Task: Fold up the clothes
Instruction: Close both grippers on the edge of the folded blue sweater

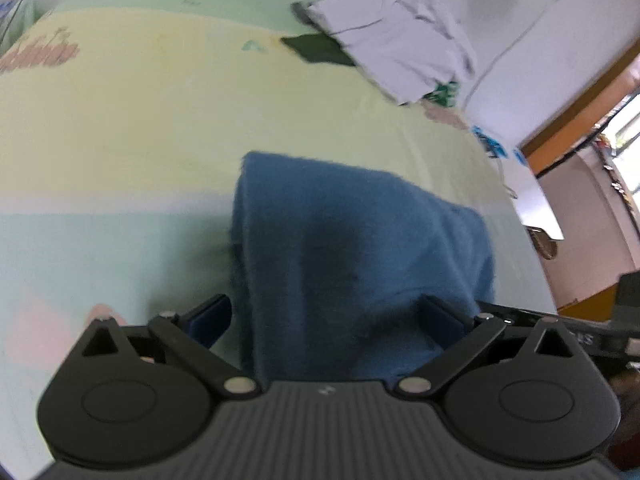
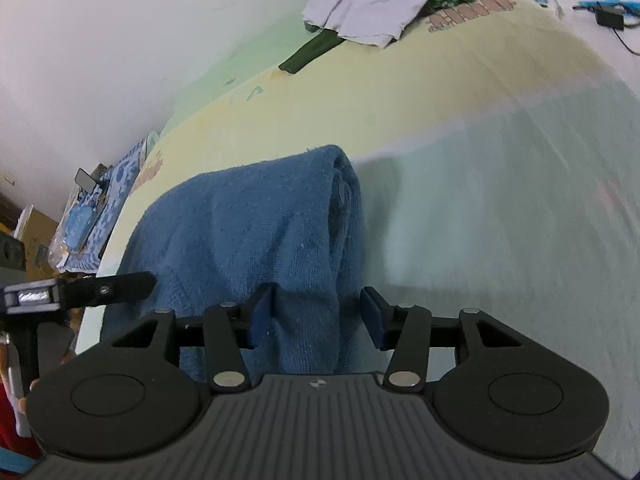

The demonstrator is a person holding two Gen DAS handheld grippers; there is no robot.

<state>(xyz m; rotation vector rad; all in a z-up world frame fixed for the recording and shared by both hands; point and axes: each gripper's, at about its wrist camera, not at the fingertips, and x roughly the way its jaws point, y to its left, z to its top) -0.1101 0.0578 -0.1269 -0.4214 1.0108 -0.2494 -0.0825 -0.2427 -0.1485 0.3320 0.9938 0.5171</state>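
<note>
Blue cloth: a thick blue knitted or terry piece [image 2: 248, 240] lies doubled on the bed sheet [image 1: 120, 120], near the edge where the person stands, with a rolled fold along its right side.
Left gripper: the left gripper [image 1: 332, 316] has its fingers spread wide with the cloth lying between them; I see no pinch on the fabric.
Right gripper: the right gripper [image 2: 316, 312] straddles the thick folded edge, fingers apart, a gap showing on the right side.
Stage: this could be just before a grasp or just after a release; the cloth looks the same either way.
Risk, layers: if the fingers close, they may catch only the top layer of that fat edge, and the fold would peel open when lifted.
Risk, sheet: a low pinch could grab the sheet along with the cloth.
Risk, edge: the cloth sits close to the bed's edge, so a tug toward the person could drag it off.
Other clothes: a pale garment pile [image 1: 392, 40] waits well apart at the far side.
</note>
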